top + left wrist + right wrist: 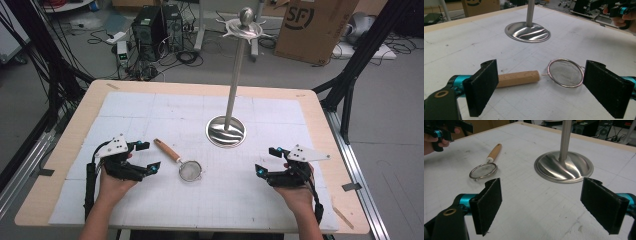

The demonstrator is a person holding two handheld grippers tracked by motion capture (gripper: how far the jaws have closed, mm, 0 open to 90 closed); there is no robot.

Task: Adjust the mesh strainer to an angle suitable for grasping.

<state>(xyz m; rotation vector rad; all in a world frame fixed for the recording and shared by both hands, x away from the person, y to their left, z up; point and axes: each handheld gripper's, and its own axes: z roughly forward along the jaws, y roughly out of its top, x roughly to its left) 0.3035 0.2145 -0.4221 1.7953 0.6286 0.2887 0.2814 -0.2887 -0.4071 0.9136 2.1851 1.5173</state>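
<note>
- Small round wire-mesh strainer with a light wooden handle (181, 161): laid flat on the white gridded mat (150, 107), left of the table's middle, toward the near edge; handle angled toward the far left corner.
- Left gripper (145, 156): jaws spread wide, nothing grasped; strainer seen between them, untouched.
- Right gripper (266, 161): jaws released, empty, near the right edge.
- Tall steel stand with round mirrored base (226, 131): at centre.

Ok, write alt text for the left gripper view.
The left gripper is open, its black jaws framing a small mesh strainer with a wooden handle lying flat on the white table mat. Behind stands a steel stand's round base.
</note>
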